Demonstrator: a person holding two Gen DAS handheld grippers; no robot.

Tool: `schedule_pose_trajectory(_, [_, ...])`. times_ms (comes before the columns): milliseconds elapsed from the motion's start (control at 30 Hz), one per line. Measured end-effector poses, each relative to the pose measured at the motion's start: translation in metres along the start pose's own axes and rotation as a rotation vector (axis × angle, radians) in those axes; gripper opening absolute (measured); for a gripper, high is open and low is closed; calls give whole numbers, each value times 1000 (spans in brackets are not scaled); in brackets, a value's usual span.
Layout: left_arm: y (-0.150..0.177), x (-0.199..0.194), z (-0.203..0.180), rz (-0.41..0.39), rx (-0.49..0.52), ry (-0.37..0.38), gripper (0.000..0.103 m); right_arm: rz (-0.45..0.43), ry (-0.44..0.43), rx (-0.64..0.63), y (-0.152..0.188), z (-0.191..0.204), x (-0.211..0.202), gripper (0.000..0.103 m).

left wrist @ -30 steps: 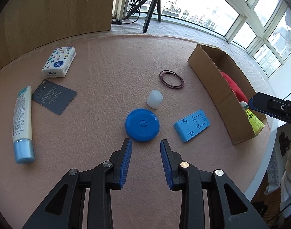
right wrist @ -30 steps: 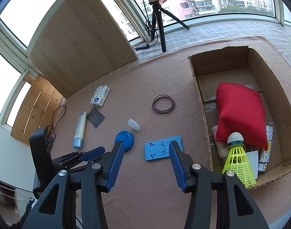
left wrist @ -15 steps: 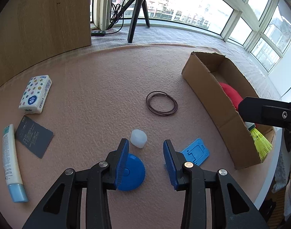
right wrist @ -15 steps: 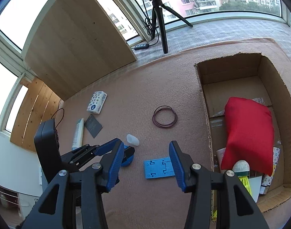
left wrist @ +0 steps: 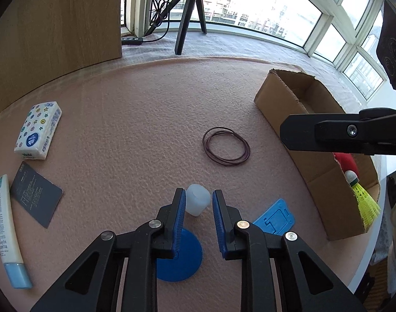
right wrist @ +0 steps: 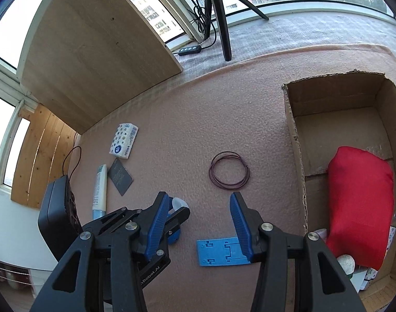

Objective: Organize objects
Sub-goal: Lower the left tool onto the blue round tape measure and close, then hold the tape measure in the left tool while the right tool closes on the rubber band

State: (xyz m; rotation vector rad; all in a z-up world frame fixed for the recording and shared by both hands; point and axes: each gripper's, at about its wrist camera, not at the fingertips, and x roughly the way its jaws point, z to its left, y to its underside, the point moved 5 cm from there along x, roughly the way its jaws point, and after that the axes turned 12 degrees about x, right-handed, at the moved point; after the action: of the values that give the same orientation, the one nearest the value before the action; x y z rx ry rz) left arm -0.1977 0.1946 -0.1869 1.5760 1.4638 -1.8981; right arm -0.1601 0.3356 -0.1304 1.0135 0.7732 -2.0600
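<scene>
Between the blue pads of the left gripper (left wrist: 198, 202), a small cloudy-white plastic cap (left wrist: 197, 202) is sitting on the pebbled pink mat (left wrist: 135, 119), jaws spread just wider than it. Judging by that, the pinch is coming next, then a carry to the cardboard box (right wrist: 294, 140). Waiting above, the right gripper (right wrist: 199, 214) is hanging wide apart, holding nothing.

Daylight flooding in through the windows (left wrist: 296, 23), glass blowing out to white glare, soft shadows falling on the mat (left wrist: 145, 119), fisheye edges bending and darkening, everything staying sharp.
</scene>
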Motion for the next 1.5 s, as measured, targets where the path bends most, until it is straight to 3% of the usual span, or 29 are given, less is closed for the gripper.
schedule_pose_trajectory(333, [-4, 0, 26, -28, -70, -17, 9, 15, 36, -8, -5, -1, 17, 45])
schedule_pose_trajectory(533, [-2, -8, 43, -44, -122, 5, 9, 42, 85, -50, -7, 3, 34, 44])
schedule_pose_trajectory(800, [9, -16, 62, -66, -191, 17, 9, 87, 215, -170, -9, 18, 68, 30])
schedule_pose_trajectory(1133, [14, -18, 74, -78, -223, 25, 9, 131, 348, -311, -7, 23, 98, 27])
schedule_pose_trajectory(1233, [15, -18, 76, -79, -229, 25, 9, 116, 378, -348, -7, 24, 99, 19])
schedule_pose_trajectory(1367, [15, -18, 76, -77, -229, 24, 9, 108, 374, -366, -8, 21, 97, 3])
schedule_pose_trajectory(1500, [14, -20, 75, -80, -225, 26, 9, 87, 324, -322, -12, 15, 86, 3])
